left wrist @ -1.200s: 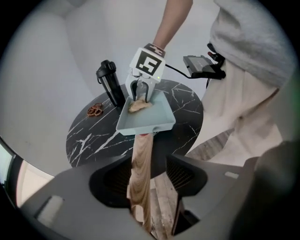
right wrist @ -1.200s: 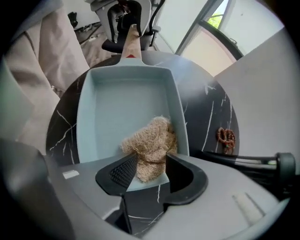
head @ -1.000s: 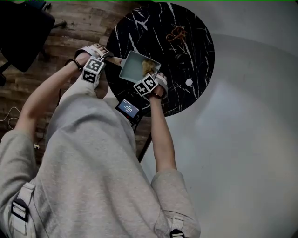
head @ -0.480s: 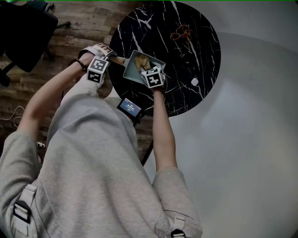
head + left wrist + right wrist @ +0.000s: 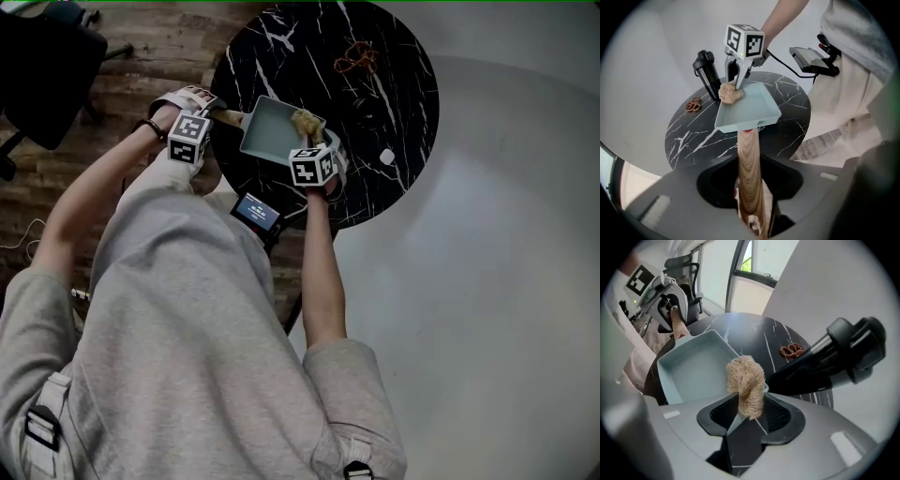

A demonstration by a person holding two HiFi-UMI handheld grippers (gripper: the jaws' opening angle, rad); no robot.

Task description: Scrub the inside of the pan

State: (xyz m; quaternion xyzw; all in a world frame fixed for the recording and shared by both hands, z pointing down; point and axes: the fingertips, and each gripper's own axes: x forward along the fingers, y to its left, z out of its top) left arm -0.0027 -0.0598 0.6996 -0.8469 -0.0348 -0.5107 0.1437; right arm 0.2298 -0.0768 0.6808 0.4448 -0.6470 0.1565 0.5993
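Note:
A pale blue square pan point(image 5: 267, 133) with a wooden handle point(image 5: 749, 164) is held tilted over the black marble table point(image 5: 403, 66). My left gripper point(image 5: 212, 114) is shut on the handle; its jaws have just been closing on it, then eased slightly. My right gripper point(image 5: 312, 141) holds a tan loofah scrubber point(image 5: 746, 379) at the pan's point(image 5: 691, 369) right-hand rim; its jaws have just been closing with the scrubber between them. The left gripper view shows the scrubber point(image 5: 730, 93) resting on the pan's point(image 5: 750, 110) far corner under the right gripper point(image 5: 737, 83).
A black bottle point(image 5: 834, 357) lies on the table just right of the pan. Brown pretzel-shaped pieces point(image 5: 354, 61) sit further back, and a small white object point(image 5: 386, 157) lies to the right. A small screen on a stand point(image 5: 257, 214) is at the table's near edge.
The right gripper has rolled and lifted, drawing the scrubber from the middle of the pan to its right-hand rim. The left gripper and the handle have stayed put.

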